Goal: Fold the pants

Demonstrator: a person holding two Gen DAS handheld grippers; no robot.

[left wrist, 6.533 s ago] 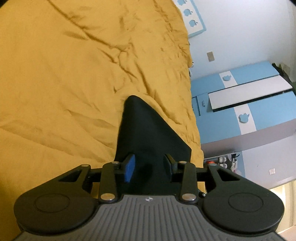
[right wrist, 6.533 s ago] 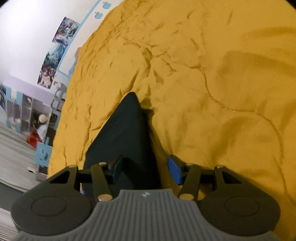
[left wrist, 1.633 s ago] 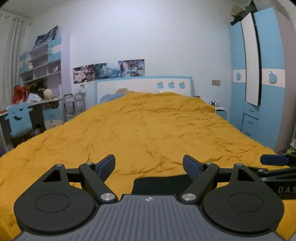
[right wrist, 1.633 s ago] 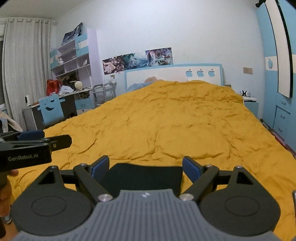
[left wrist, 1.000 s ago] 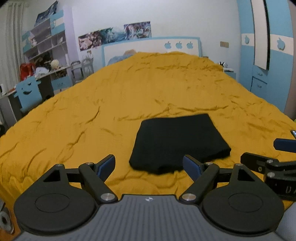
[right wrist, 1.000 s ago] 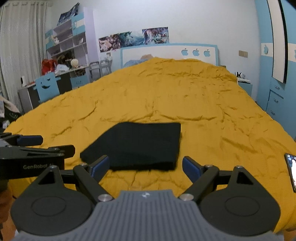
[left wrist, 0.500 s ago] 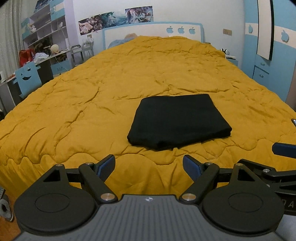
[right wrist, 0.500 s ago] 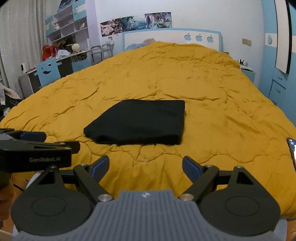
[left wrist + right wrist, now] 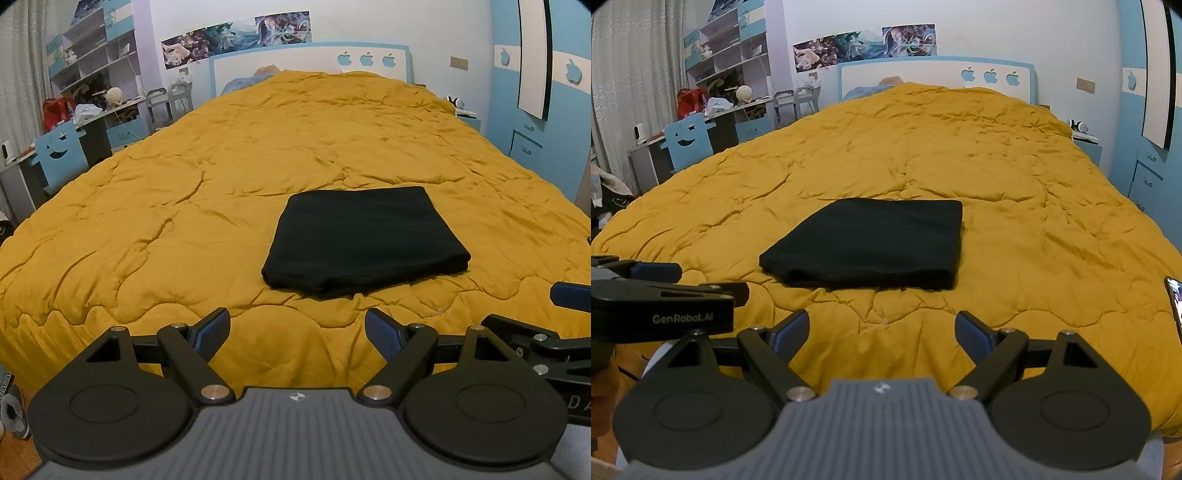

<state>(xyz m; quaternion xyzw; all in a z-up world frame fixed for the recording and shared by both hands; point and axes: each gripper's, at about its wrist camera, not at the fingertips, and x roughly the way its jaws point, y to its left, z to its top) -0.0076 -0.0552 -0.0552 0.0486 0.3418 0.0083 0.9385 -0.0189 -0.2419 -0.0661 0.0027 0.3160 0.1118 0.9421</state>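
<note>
On the yellow quilt (image 9: 184, 221), near its front edge, we see the black pants (image 9: 364, 236) folded into a flat rectangle. Our left gripper (image 9: 297, 330) and right gripper (image 9: 881, 328) hover before the bed, both spread wide and holding nothing, well apart from the pants.

Dim, even indoor light; sharp, fisheye-curved edges.
</note>
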